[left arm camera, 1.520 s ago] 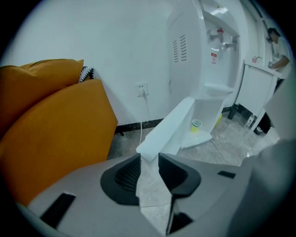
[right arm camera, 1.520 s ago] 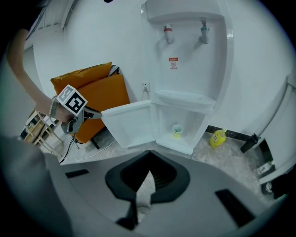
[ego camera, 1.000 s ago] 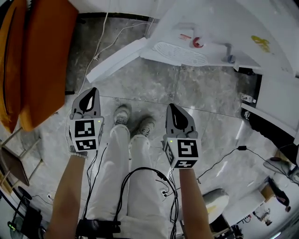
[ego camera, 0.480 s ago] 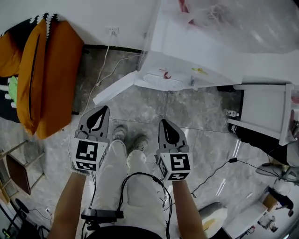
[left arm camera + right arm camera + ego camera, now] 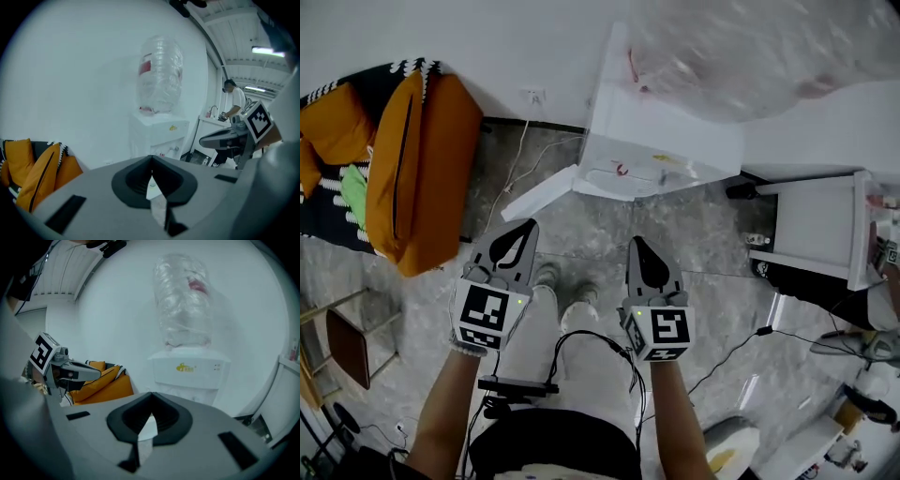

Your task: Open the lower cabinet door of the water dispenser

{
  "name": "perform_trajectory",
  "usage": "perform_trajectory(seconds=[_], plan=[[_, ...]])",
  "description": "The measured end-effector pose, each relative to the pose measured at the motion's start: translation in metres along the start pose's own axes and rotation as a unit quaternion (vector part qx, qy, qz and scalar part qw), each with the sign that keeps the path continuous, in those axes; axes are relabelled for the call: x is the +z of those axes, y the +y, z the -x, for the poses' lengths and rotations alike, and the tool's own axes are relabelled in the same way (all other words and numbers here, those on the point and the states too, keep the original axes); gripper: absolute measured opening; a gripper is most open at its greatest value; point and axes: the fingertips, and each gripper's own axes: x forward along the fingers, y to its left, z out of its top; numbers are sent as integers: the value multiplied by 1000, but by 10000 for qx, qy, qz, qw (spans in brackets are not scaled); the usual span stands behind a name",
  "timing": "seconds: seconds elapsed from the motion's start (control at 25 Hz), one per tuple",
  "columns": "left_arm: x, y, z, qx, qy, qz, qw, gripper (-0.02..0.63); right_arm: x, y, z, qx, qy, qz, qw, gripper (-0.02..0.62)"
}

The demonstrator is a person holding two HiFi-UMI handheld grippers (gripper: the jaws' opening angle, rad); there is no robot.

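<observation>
I judge the lower cabinet door (image 5: 539, 193) already open; left gripper (image 5: 523, 231) and right gripper (image 5: 639, 247) fingers closed, empty; next I only withdraw.

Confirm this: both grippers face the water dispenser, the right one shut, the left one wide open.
Wrong: the left gripper is shut too, as the left gripper view shows. The right gripper is shut, and both face the water dispenser.
</observation>
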Motion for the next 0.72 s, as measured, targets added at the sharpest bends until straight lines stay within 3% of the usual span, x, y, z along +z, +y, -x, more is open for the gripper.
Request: perform_trajectory(seconds=[0.32,0.72], plan=[[70,-4,37,63,-505,-25,9987,12,64,1,39,-116,-488,241,9985,3],[112,-17,73,8,-804,-249,9964,12,93,9,87,-225,-672,285,9971,3]])
